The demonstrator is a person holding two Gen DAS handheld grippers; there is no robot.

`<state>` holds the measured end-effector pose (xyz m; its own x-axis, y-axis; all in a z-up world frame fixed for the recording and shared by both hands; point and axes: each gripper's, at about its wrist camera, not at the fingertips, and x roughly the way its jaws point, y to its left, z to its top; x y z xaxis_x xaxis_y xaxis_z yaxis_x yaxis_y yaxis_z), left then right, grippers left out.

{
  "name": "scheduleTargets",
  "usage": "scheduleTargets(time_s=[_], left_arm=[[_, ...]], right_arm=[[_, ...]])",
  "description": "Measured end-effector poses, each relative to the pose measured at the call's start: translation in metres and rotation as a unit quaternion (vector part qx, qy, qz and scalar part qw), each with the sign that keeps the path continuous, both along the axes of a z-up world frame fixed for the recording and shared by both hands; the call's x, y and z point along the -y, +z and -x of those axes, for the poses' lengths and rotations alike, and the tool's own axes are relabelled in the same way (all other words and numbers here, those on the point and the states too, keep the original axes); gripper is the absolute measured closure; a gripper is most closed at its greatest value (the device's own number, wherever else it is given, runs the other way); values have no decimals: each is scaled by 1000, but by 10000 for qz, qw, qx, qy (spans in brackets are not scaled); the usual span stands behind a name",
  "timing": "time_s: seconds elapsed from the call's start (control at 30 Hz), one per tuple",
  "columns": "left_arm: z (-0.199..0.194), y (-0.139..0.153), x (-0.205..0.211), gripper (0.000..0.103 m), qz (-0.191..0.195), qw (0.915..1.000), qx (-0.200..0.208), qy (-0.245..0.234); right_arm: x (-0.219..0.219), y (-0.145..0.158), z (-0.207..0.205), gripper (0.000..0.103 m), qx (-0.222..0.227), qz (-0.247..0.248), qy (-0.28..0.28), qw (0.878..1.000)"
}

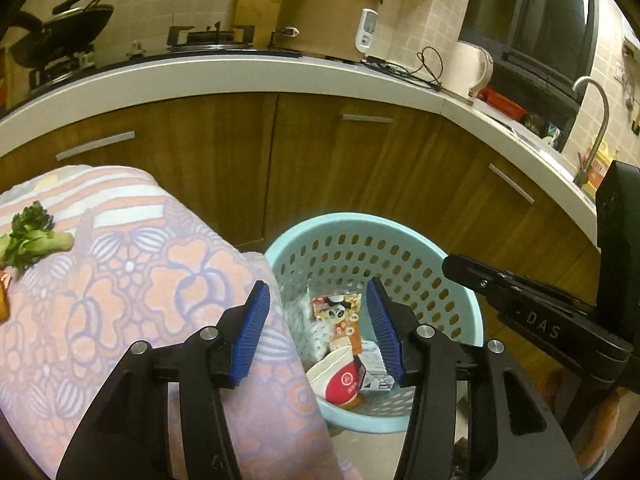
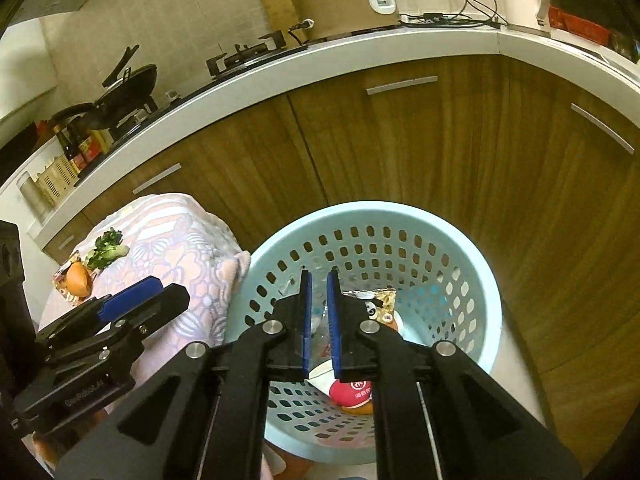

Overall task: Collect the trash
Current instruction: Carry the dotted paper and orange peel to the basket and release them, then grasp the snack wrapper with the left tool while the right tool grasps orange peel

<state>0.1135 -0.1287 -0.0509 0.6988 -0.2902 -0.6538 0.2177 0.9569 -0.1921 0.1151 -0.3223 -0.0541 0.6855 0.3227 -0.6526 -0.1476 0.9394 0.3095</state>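
Note:
A light blue perforated basket (image 1: pixel 452 284) (image 2: pixel 460 248) stands on the floor and holds trash: a snack wrapper (image 1: pixel 338 308), a red and white paper cup (image 1: pixel 340 380) (image 2: pixel 352 392) and a small carton (image 1: pixel 374 368). My left gripper (image 1: pixel 318 324) is open and empty above the basket's left rim. My right gripper (image 2: pixel 316 320) hovers over the basket with its jaws nearly closed and nothing visible between them. On the floral cloth-covered table (image 1: pixel 120 280) (image 2: pixel 180 240) lie a green vegetable scrap (image 1: pixel 30 238) (image 2: pixel 106 250) and an orange piece (image 2: pixel 78 280).
Wooden cabinets (image 1: pixel 320 160) with a white counter stand behind the basket. On the counter are a hob, a wok (image 1: pixel 68 28), a rice cooker (image 1: pixel 328 16), a kettle (image 1: pixel 472 68) and a tap (image 1: pixel 596 120).

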Motion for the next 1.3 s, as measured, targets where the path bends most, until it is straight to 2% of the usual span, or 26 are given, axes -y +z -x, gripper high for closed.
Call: scheduleTargets(time_s=[0.23, 0.43, 0.53, 0.57, 0.6, 0.63, 0.8, 0.97, 1.1, 1.3], left_arm=[[7, 7, -8, 53, 78, 9999, 70, -20], [22, 22, -24, 51, 80, 9994, 272, 206], [31, 31, -42, 46, 116, 9982, 379, 443], [34, 33, -47, 45, 116, 9979, 403, 500], [37, 37, -54, 45, 118, 9973, 438, 573], [41, 41, -64, 45, 116, 9965, 481, 676], [60, 59, -117, 45, 119, 9903, 614, 1241], [80, 72, -183, 45, 75, 9804, 653, 1855], [93, 76, -231, 45, 68, 9738, 575, 2198], [92, 77, -284, 45, -6, 9706, 337, 2383]], right_arm=[[-11, 11, 4, 96, 112, 34, 103, 9999], [-30, 26, 8, 95, 235, 94, 294, 9992], [-42, 35, 10, 84, 332, 128, 429, 9984], [-47, 38, 10, 77, 368, 131, 466, 9982], [-54, 41, 11, 71, 423, 130, 529, 9976], [-59, 44, 12, 70, 454, 127, 570, 9973], [-102, 56, 14, 70, 549, 88, 964, 9938], [-150, 65, 17, 70, 580, 77, 1408, 9883], [-200, 72, 21, 70, 558, 142, 1813, 9817], [-267, 76, 20, 70, 426, 107, 2379, 9703]])
